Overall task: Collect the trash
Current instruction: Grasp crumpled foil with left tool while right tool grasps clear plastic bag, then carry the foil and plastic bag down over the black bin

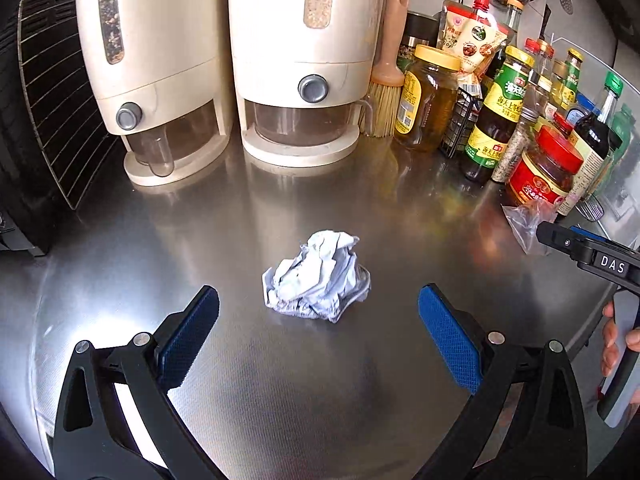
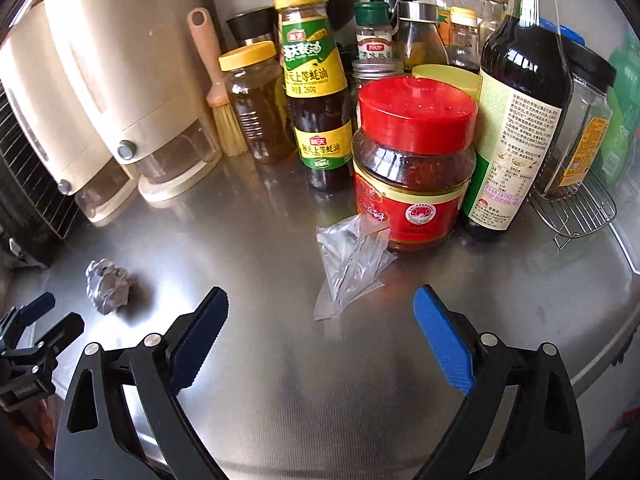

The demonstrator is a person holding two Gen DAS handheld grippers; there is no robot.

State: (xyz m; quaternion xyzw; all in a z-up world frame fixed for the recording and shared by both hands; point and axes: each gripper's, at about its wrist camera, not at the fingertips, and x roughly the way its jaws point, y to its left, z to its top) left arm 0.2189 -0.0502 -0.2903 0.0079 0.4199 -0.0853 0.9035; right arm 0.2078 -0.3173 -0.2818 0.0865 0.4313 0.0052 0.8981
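Observation:
A crumpled ball of pale paper point(image 1: 318, 276) lies on the steel counter point(image 1: 304, 208), just ahead of my left gripper point(image 1: 318, 308), which is open and empty with the ball between and slightly beyond its fingertips. The ball also shows in the right wrist view point(image 2: 107, 286) at the left. A clear plastic bag point(image 2: 352, 266) lies flat in front of the red-lidded jar point(image 2: 412, 160). My right gripper point(image 2: 320, 312) is open and empty, just short of the bag. The bag point(image 1: 528, 220) and the right gripper point(image 1: 576, 246) also show in the left wrist view.
Two cream grain dispensers point(image 1: 224, 60) stand at the back. Several sauce bottles and jars point(image 2: 400, 80) crowd the back right, with a brush point(image 2: 218, 84) and a honey jar point(image 2: 256, 100). A wire rack point(image 2: 576, 208) sits at right, a black grille point(image 1: 52, 100) at left.

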